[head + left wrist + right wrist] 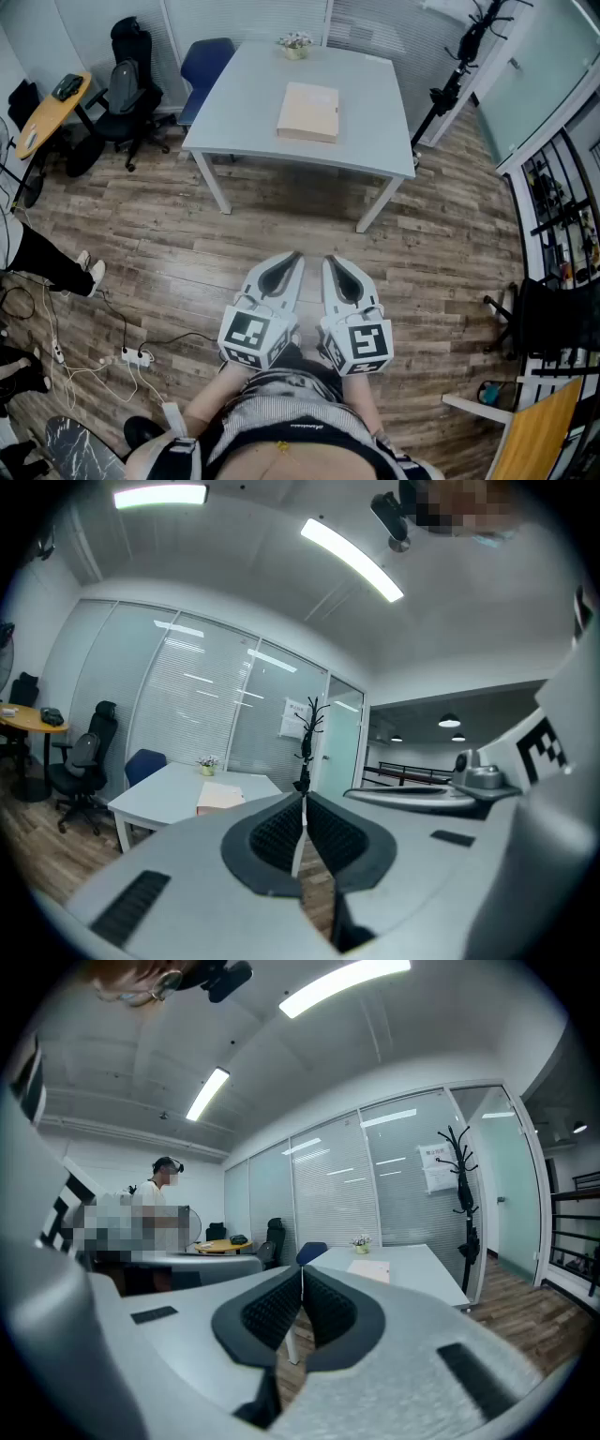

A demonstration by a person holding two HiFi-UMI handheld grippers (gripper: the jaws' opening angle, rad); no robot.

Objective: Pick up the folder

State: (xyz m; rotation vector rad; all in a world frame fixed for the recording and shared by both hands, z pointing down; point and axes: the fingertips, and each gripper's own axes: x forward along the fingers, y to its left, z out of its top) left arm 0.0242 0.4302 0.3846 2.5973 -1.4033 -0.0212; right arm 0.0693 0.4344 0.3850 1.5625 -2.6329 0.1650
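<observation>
A pale tan folder lies flat near the middle of a white table, well ahead of me across bare wooden floor. It shows small in the left gripper view and in the right gripper view. My left gripper and right gripper are held side by side close to my body, pointing toward the table. Both are shut with nothing between the pads, far short of the folder.
A small flower pot stands at the table's far edge. A blue chair and black office chairs sit at the left, with a round yellow table. A coat stand is at right. Cables and a power strip lie on the floor at left.
</observation>
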